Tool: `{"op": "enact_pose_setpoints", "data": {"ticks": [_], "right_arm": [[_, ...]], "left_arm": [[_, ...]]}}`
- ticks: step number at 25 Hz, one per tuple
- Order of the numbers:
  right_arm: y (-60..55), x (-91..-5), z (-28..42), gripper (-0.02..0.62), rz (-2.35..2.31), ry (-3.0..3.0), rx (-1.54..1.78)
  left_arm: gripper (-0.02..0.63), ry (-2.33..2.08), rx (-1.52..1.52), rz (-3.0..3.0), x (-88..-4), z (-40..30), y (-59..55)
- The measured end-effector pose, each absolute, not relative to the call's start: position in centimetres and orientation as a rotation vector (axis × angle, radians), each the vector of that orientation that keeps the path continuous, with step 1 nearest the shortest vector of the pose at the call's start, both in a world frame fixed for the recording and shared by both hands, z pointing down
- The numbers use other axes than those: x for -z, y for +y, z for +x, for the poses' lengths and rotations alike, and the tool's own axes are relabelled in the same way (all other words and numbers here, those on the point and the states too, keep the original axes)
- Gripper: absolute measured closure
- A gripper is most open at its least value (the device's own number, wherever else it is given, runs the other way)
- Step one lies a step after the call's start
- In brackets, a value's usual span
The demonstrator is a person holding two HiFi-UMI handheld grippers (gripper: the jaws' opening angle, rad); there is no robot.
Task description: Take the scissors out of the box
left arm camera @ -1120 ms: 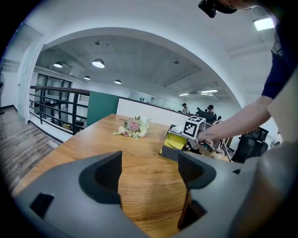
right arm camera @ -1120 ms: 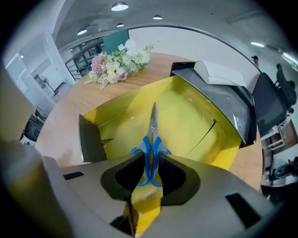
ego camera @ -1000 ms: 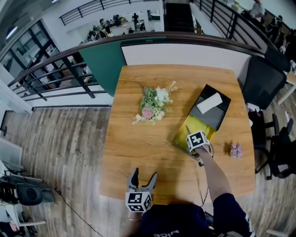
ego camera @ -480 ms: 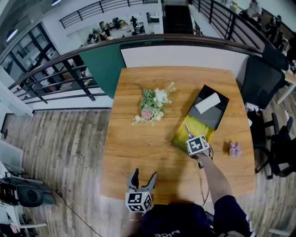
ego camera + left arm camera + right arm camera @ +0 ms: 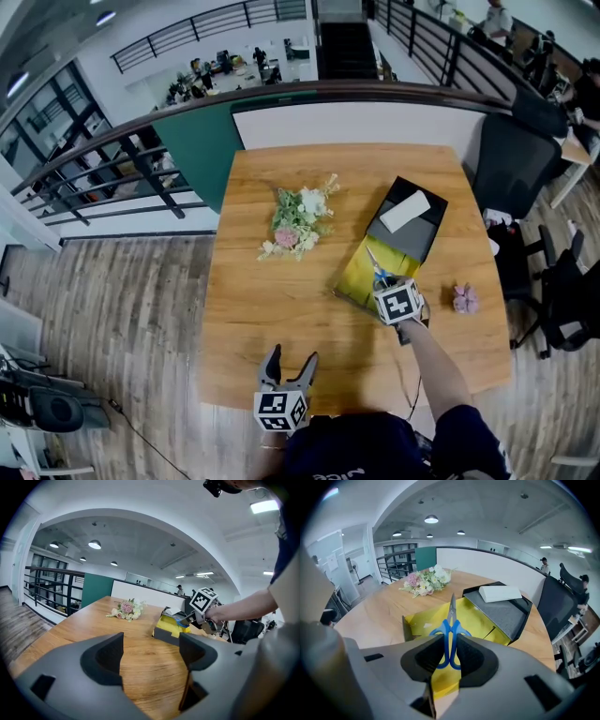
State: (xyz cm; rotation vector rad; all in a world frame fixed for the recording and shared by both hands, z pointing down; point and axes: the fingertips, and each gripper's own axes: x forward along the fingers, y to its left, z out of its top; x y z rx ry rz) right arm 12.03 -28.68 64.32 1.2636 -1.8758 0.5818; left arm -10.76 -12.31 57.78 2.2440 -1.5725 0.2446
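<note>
The scissors [image 5: 451, 611] sit pinched in your right hand-held gripper [image 5: 450, 649]: its two dark pads press from either side on the blue handle loops, and the closed blades point away from you toward the far side of the desk [image 5: 272, 309]. They hang over the yellow lining of the open box [image 5: 405, 624], which lies on the right half of the desk. The left gripper view shows the handles above the box's near rim, though you cannot tell from any view whether the blade tip is clear of the box. The black lid [image 5: 427, 234] is folded open on the far side of the box, and a white block [image 5: 405, 211] rests on its grey inner face. Your left hand-held gripper [image 5: 151, 651] hovers over the near edge of the desk, well to the left of the box, with its jaws spread and only bare wood between them. A bunch of flowers [image 5: 295, 217] lies left of the box, and a small pink thing [image 5: 465, 298] lies to the box's right.
</note>
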Motion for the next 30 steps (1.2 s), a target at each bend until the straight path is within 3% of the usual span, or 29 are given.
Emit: {"op": "enact_pose_setpoints", "data": {"ticks": [30], "right_arm": [[-17.1,-50.3,12.2,0.498,1.634,-2.177,0.023]], "left_arm": [[0.234,-1.295,-0.287,2.467,-58.0,-5.7,-10.2]]}}
